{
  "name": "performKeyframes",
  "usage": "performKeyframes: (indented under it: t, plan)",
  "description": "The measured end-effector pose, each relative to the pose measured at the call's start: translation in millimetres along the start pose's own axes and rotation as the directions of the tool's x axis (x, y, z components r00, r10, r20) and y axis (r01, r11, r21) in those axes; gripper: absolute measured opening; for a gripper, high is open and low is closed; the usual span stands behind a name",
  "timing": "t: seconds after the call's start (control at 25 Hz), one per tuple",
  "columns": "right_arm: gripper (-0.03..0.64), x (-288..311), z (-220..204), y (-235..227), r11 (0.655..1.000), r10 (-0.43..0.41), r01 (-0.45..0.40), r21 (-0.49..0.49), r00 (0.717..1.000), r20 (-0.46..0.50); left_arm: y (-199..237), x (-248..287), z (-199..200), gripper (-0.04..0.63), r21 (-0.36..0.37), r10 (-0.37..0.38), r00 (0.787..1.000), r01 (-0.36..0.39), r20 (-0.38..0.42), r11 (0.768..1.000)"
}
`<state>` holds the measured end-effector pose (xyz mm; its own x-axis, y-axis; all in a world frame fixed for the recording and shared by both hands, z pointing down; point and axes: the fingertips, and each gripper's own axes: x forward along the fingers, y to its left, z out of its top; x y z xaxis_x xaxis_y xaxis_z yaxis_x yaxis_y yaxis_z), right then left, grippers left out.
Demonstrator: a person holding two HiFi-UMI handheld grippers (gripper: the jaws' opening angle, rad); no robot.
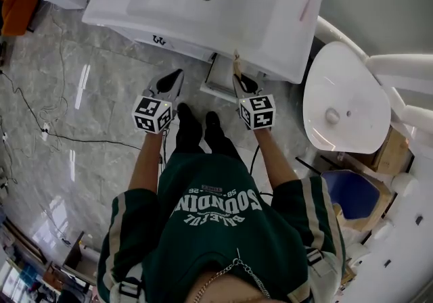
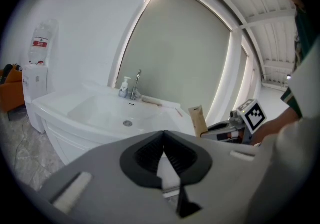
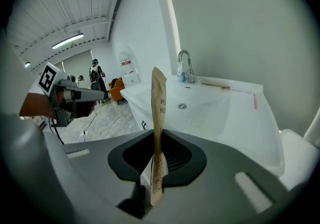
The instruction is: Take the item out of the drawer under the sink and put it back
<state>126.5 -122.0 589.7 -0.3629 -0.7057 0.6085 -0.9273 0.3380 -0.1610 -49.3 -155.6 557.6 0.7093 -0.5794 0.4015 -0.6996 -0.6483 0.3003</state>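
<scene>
A flat tan packet [image 3: 159, 103] stands upright between the jaws of my right gripper [image 3: 158, 134], which is shut on it. In the head view the right gripper [image 1: 239, 80] holds the packet [image 1: 237, 63] just in front of the open white drawer [image 1: 218, 82] under the sink [image 1: 169, 7]. My left gripper [image 1: 176, 77] hangs to the left of the drawer, apart from it. Its jaws [image 2: 163, 133] meet at the tips with nothing between them. From the left gripper view the packet [image 2: 198, 120] shows beside the basin's right end.
A white toilet [image 1: 345, 102] stands right of the sink. A tap and a soap bottle [image 2: 125, 88] sit at the back of the basin. Cables [image 1: 40, 129] trail over the marble floor at the left. My feet [image 1: 199, 129] stand in front of the drawer.
</scene>
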Motion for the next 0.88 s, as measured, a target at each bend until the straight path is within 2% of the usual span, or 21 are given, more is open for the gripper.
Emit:
performKeyframes:
  t: [0.36,0.64,0.88]
  plan:
    - [0.045,36,-69,1,0.995,0.041,-0.055,-0.079,0.984,-0.174,8,2,-30,0.051,-0.022,0.023,0.998,-0.024,-0.051,0.999]
    - [0.046,80,-122,-5,0.99,0.049,-0.089,-0.112,0.946,-0.32,24,-3,-56,0.05,-0.053,0.038,0.995,-0.043,-0.088,0.998]
    - [0.046,120,-164,-25,0.989,0.017,-0.081,-0.127,0.898,-0.44,33,-7,-77,0.049,-0.065,0.055,0.992,-0.062,-0.112,0.996]
